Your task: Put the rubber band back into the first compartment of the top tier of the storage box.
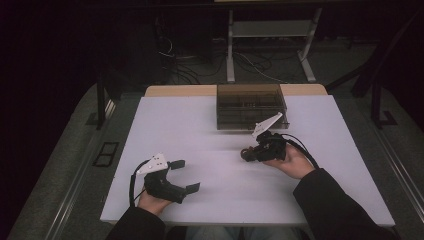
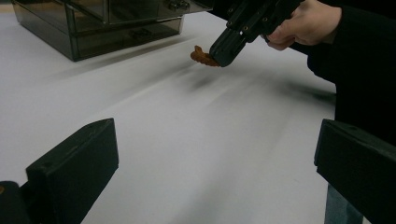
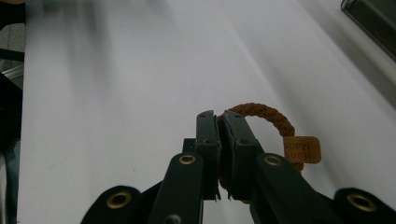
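Right gripper [image 3: 219, 140] clamped on brown braided cord loop with tan tag [image 3: 266, 114], lifted above white table [image 1: 200, 130], likely bound for smoky drawer box [image 1: 250, 105]. Left gripper [image 1: 185, 175] rests near, jaws apart.

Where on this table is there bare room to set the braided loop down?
Bare white table stretches left of the smoky drawer box, and between the left gripper and the right gripper holding the braided loop. It is tightest between the box and the right gripper.

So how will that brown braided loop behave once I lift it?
The braided loop is probably light and limp: it looks like thin woven cord. The right gripper, shut on it, holds one strand, so its tag will likely dangle and swing.
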`<state>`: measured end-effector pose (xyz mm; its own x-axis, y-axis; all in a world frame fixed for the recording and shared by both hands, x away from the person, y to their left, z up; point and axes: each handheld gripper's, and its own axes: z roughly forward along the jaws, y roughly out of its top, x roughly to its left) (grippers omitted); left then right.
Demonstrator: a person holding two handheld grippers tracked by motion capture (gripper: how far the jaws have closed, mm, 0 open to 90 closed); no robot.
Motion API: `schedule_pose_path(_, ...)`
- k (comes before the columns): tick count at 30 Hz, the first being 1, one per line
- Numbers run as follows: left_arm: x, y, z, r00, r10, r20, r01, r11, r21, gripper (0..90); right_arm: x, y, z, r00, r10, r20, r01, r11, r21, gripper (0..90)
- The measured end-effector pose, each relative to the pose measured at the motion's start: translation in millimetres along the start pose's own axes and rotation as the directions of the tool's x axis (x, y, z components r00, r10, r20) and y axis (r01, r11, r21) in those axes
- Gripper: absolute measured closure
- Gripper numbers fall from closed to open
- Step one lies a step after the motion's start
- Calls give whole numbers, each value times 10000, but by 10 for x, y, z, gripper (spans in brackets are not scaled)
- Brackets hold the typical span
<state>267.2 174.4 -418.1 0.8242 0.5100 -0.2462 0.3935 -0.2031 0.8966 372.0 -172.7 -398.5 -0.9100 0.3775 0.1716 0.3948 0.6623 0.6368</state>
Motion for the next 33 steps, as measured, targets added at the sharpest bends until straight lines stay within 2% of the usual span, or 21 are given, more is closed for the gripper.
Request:
schedule_pose_path(19,0,1,0,10000,10,3,-10,10000,-5,0,31,193,-113,9998,-170,79,171,9998,-139,846)
schedule_pose_path(20,0,1,0,10000,15,7,-15,10000,-7,0,24,205,-119,9994,-312,177,314,9994,-107,846)
schedule_pose_path(33,-3,4,-3,10000,38,24,-38,10000,-44,0,35,335,-166,9986,-486,202,490,9986,-208,845)
